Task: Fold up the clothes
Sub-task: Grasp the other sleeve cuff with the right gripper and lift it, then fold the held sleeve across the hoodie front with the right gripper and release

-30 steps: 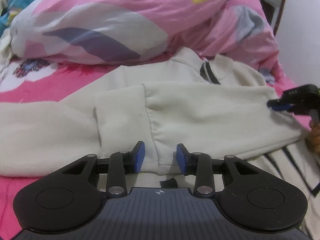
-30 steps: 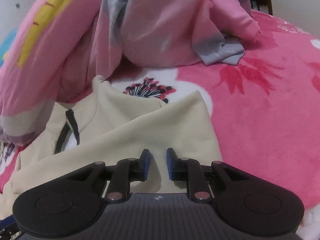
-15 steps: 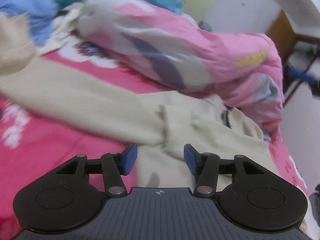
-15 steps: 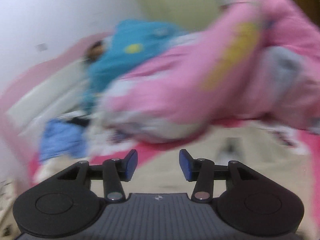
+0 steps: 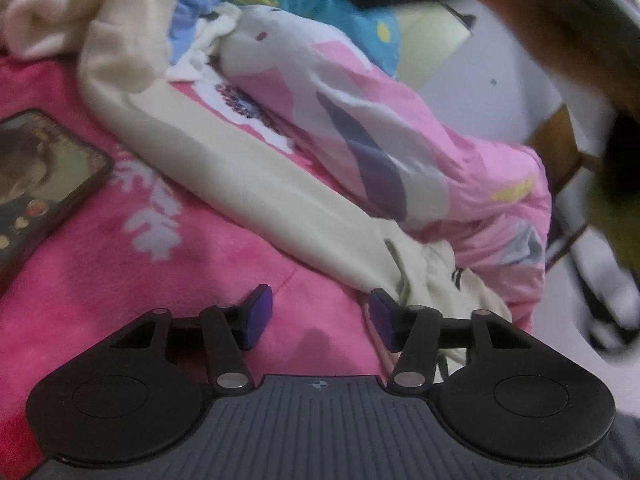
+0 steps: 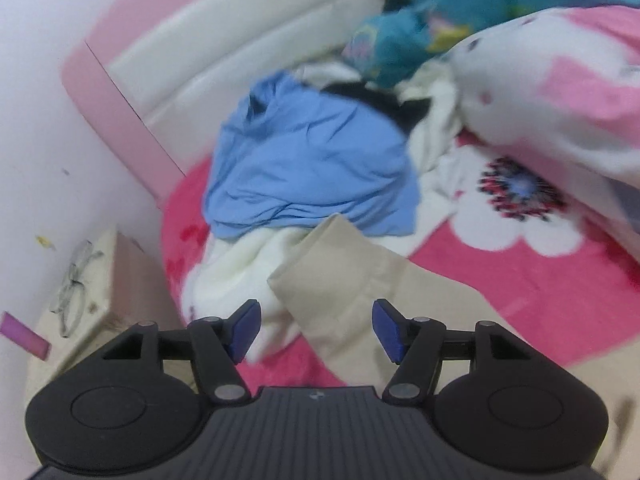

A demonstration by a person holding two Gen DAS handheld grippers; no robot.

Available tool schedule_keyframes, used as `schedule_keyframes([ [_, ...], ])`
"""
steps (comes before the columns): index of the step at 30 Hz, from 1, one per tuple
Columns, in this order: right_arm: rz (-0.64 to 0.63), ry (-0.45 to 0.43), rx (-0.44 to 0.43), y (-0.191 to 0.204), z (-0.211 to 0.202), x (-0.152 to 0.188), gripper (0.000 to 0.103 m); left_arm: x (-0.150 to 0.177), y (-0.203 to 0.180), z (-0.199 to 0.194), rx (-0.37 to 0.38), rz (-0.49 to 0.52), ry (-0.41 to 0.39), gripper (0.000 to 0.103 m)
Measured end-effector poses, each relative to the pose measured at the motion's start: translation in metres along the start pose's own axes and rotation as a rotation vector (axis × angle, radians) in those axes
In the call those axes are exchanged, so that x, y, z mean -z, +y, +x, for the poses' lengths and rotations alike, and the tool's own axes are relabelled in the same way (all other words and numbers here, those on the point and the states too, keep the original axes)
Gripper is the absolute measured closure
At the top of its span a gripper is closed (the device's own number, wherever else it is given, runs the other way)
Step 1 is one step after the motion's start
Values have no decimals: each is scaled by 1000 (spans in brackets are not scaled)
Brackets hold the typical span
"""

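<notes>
From the left wrist view, a phone (image 5: 44,176) with a lit screen lies at nine o'clock on the pink bedspread (image 5: 224,248). The cream sweatshirt (image 5: 248,176) stretches out as one long sleeve from the eleven o'clock corner down towards four o'clock, where its bunched body ends just beside the right pad. The left tool (image 5: 316,316) hangs over bare bedspread, jaws opening to a middling gap with nothing between them. A pink and white duvet (image 5: 400,136) is heaped along the far side of the sleeve, running to three o'clock.

In the right wrist view, a low cream nightstand (image 6: 100,280) with spectacles (image 6: 74,280) on it sits at eight o'clock by the wall. The right tool (image 6: 316,328) is opening wide, and the sleeve's cuff end (image 6: 340,280) lies below the gap, though the pads do not press it. A blue garment (image 6: 312,160) is crumpled at twelve o'clock beyond the cuff, with white clothes (image 6: 240,272) beneath it. The duvet fills two o'clock.
</notes>
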State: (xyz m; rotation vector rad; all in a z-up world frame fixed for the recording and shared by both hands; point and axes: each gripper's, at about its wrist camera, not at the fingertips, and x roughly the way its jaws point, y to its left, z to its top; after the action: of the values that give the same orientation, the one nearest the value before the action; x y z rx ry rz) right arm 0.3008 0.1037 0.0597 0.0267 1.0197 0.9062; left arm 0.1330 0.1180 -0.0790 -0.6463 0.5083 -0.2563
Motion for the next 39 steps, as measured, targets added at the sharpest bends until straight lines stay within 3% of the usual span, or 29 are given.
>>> schedule_keyframes([
  [5,24,77,23,15,59,-14,38,6,-12,4,-28,102,2,41],
  [7,19,129,16,21,80,-18,33,6,-15,5,-31,119,5,40],
  [11,-27,168,53,34,102,-14,34,7,-15,4,-32,127,2,40],
  [14,-49,129,33,35,97,-8,51,8,-14,3,-31,125,-1,40],
  [16,-46,110,18,32,89,-6,71,8,-13,4,-33,127,-1,39],
  [19,-33,73,23,23,77,-7,87,9,-14,3,-34,132,-2,39],
  [28,21,-97,49,-20,8,-9,90,11,-14,5,-38,147,-9,38],
  [34,49,-259,84,-48,-88,-5,91,11,-11,4,-33,142,-12,38],
  [39,47,-407,169,-72,-186,16,91,8,-13,3,-30,141,-7,38],
])
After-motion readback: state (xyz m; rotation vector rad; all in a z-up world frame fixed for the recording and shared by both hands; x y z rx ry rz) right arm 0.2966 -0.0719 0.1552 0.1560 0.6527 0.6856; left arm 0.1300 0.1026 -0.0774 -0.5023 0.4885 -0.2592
